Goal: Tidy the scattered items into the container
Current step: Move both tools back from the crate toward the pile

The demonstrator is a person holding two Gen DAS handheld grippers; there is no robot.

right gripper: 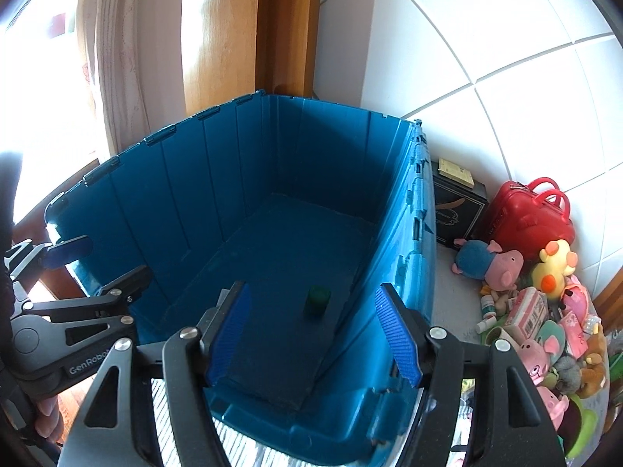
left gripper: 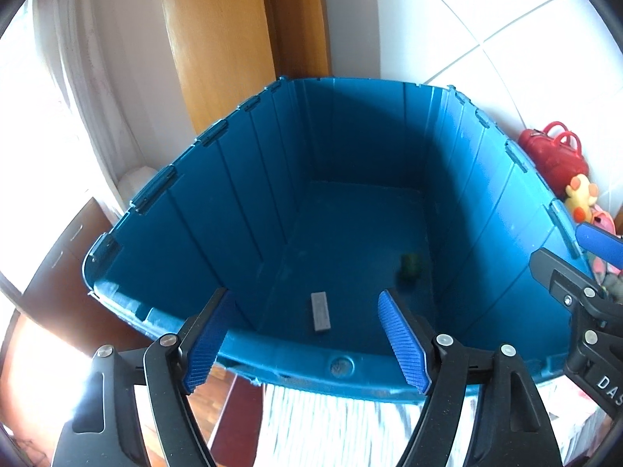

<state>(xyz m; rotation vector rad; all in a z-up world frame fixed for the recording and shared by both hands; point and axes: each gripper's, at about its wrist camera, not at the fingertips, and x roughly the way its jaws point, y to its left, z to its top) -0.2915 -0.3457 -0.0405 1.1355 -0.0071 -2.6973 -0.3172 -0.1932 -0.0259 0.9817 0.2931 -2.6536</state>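
Note:
A deep blue plastic bin (left gripper: 163,233) (right gripper: 405,241) stands in front of both grippers. On its floor lie a small grey block (left gripper: 320,310) and a small green cylinder (left gripper: 409,265) (right gripper: 317,300). My left gripper (left gripper: 307,340) hovers over the bin's near rim, open, with nothing between its blue pads. My right gripper (right gripper: 313,332) is also open and holds nothing above the near rim. To the right of the bin lies a heap of toys: a red toy bag (right gripper: 529,214), a pig plush (right gripper: 490,260), a yellow duck plush (right gripper: 553,268).
A black box (right gripper: 455,210) stands against the white tiled wall (right gripper: 506,58) beside the bin. A wooden door frame (right gripper: 241,39) and a pale curtain (right gripper: 117,58) rise behind it. A striped cloth (left gripper: 331,428) lies under the bin's near edge.

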